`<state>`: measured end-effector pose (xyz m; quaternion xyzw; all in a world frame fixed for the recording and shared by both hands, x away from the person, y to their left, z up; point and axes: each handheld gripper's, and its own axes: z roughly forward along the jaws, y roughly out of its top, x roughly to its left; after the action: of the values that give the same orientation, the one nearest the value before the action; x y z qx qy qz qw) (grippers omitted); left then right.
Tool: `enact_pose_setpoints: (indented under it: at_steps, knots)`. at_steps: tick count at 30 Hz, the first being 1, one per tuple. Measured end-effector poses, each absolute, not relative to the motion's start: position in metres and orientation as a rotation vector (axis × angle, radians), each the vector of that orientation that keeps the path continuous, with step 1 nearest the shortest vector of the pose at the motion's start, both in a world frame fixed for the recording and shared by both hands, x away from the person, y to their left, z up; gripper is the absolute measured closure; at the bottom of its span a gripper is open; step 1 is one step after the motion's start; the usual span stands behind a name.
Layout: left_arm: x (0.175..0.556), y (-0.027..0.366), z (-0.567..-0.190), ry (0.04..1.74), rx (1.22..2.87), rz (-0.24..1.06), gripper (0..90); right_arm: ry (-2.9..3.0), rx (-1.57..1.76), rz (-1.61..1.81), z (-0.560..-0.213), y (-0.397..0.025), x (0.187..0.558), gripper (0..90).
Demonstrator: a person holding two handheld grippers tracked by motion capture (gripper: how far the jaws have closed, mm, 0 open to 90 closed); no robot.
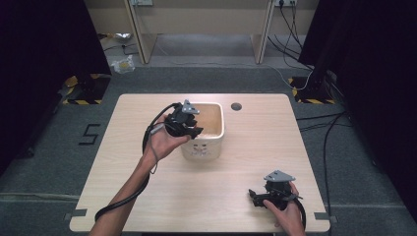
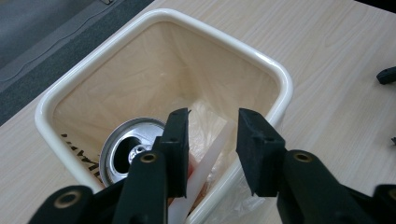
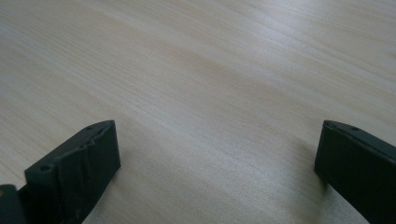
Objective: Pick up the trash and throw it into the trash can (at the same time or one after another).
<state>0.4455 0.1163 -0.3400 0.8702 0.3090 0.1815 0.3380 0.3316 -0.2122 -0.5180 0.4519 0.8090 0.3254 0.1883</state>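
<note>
Step in hand, by the look of it: dropping rubbish into the cream plastic bin (image 1: 205, 142); drop seems done.

Left tongs (image 2: 212, 140) hovering over the bin's near rim, tilted down into it. Jaws part open, moderate gap, nothing between them, so released. Left jaw overlaps a white flat strip (image 2: 205, 168) in the line of sight; contact cannot be told.

Below and ahead of the left jaw: drinks can (image 2: 128, 151), top up, tab opening visible, standing at the bin bottom on a clear plastic liner (image 2: 208, 121). Something reddish just under the left jaw, too hidden to name.

Right tongs (image 3: 217, 158) low over bare wooden table (image 3: 210, 70), jaws spread wide, empty, idle. In the high view, right tongs (image 1: 260, 195) well apart from the bin, near the table's front edge; left tongs (image 1: 189, 129) at the bin's left rim.

Next move, probably: lift left tongs straight up clear of the rim, avoid snagging the liner, then go for the next item. No loose item seen on the table.
</note>
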Motion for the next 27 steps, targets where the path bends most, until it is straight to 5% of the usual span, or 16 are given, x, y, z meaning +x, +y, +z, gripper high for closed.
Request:
enact_pose_setpoints:
  at_steps: [9,27]
  knots:
    - [0.442,0.123,-0.339,0.81,2.226,0.448,44.7,2.277,1.271,0.914,-0.518,-0.212,0.332,0.3]
    - [0.43,0.146,-0.332,0.838,2.137,0.422,30.5,2.277,1.272,0.914,-0.518,-0.212,0.332,0.2]
